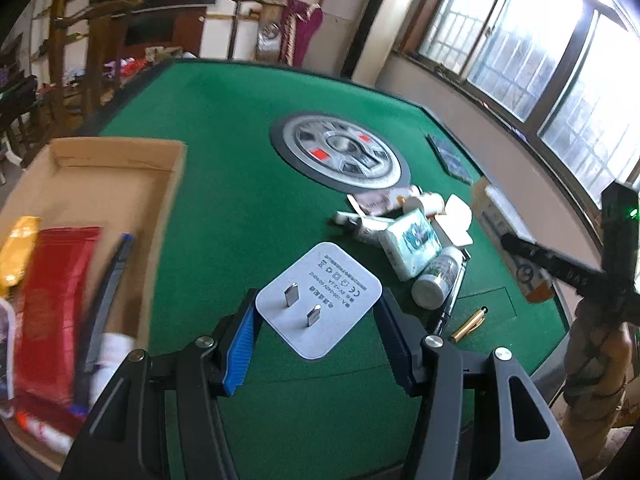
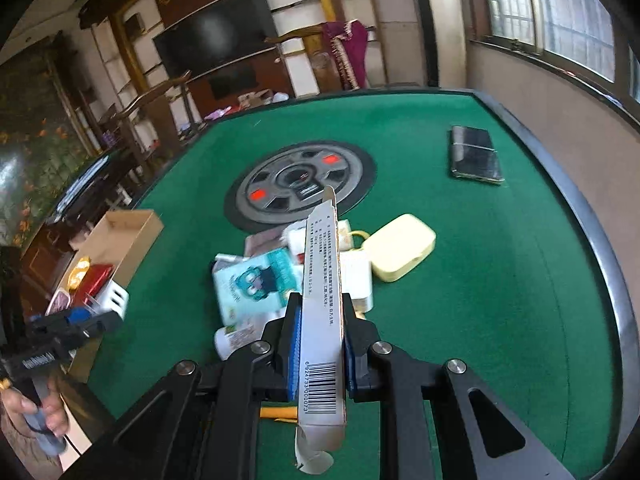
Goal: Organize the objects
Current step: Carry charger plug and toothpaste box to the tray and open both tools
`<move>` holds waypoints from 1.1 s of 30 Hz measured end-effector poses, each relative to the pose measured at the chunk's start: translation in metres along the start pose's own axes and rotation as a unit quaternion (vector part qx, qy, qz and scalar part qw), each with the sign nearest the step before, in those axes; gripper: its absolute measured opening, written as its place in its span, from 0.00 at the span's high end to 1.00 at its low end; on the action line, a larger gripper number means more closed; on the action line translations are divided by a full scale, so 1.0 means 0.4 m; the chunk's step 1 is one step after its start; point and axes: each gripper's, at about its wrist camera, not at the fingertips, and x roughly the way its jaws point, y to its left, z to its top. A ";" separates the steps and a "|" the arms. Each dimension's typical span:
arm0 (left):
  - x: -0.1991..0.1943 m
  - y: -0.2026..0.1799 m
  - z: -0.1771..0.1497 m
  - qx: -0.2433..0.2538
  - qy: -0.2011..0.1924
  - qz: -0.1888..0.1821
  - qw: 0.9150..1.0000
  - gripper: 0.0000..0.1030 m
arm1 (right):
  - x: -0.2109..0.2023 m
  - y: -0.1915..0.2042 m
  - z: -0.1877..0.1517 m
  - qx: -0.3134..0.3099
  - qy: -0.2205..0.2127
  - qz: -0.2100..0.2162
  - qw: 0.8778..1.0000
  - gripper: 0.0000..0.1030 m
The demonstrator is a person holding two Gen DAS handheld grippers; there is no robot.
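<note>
Your view takes in a green felt table (image 2: 480, 280) with a round wheel-patterned disc (image 2: 300, 184) at its centre. A heap of small goods sits just at the disc's 6 o'clock edge: a teal-printed tissue pack (image 2: 256, 284), a white bottle (image 1: 434, 280) lying on its side, and a pale yellow case (image 2: 400, 248) at the heap's 3 o'clock. A gold pen (image 1: 468, 322) lies alone at the heap's 5 o'clock in the left wrist view. A dark phone (image 2: 476, 154) rests well apart, near the rim at 2 o'clock from the disc.

Your left gripper (image 1: 318, 316) is clamped on a white plug adapter (image 1: 320, 300), its two metal prongs facing the camera, printed text across its face; it hangs above the felt. Your right gripper (image 2: 320, 340) is clamped on a slim white carton (image 2: 322, 320), held edge-on, barcode near the camera, its near flap curling loose.

A cardboard box (image 1: 120, 184) sits at 9 o'clock from the disc, already holding a red packet (image 1: 56, 300), a yellow packet (image 1: 18, 248) and a dark pen (image 1: 108, 288), blurred. Bare felt lies between box and heap. A dark raised rim (image 2: 592, 240) bounds the table at 3 o'clock, with a wall and windows beyond.
</note>
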 end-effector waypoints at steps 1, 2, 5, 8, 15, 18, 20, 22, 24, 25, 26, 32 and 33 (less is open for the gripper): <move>-0.022 0.015 -0.003 -0.005 -0.006 0.005 1.000 0.46 | 0.004 0.007 -0.004 -0.004 0.002 0.002 1.000 0.83; -0.040 0.029 -0.006 -0.011 -0.011 0.010 1.000 0.46 | 0.009 0.015 -0.007 -0.008 0.006 0.006 1.000 0.83; -0.092 0.078 -0.022 -0.034 -0.022 0.030 0.999 0.46 | 0.023 0.039 -0.015 -0.018 0.013 0.017 1.000 0.83; -0.136 0.126 -0.046 -0.057 -0.029 0.054 0.996 0.46 | 0.032 0.057 -0.021 -0.026 0.019 0.027 0.999 0.83; -0.224 0.219 -0.092 -0.109 -0.047 0.094 0.988 0.46 | 0.052 0.108 -0.023 -0.044 0.029 0.056 0.997 0.83; -0.266 0.259 -0.097 -0.125 -0.061 0.109 0.984 0.46 | 0.055 0.138 -0.027 -0.053 0.030 0.070 0.996 0.83; -0.287 0.282 -0.100 -0.136 -0.068 0.116 0.982 0.46 | 0.057 0.155 -0.031 -0.058 0.033 0.077 0.995 0.83; -0.295 0.294 -0.101 -0.142 -0.071 0.117 0.980 0.46 | 0.059 0.172 -0.034 -0.063 0.034 0.084 0.994 0.83; -0.297 0.301 -0.105 -0.143 -0.070 0.118 0.980 0.46 | 0.060 0.187 -0.037 -0.068 0.037 0.089 0.993 0.83; -0.294 0.301 -0.107 -0.143 -0.069 0.118 0.980 0.46 | 0.061 0.196 -0.040 -0.070 0.038 0.092 0.993 0.83; -0.291 0.302 -0.110 -0.143 -0.067 0.117 0.980 0.46 | 0.063 0.205 -0.042 -0.074 0.039 0.093 0.992 0.83; -0.282 0.306 -0.118 -0.137 -0.063 0.121 0.981 0.46 | 0.068 0.264 -0.050 -0.095 0.045 0.108 0.989 0.83; -0.282 0.308 -0.120 -0.136 -0.064 0.123 0.981 0.46 | 0.070 0.274 -0.051 -0.097 0.046 0.112 0.988 0.83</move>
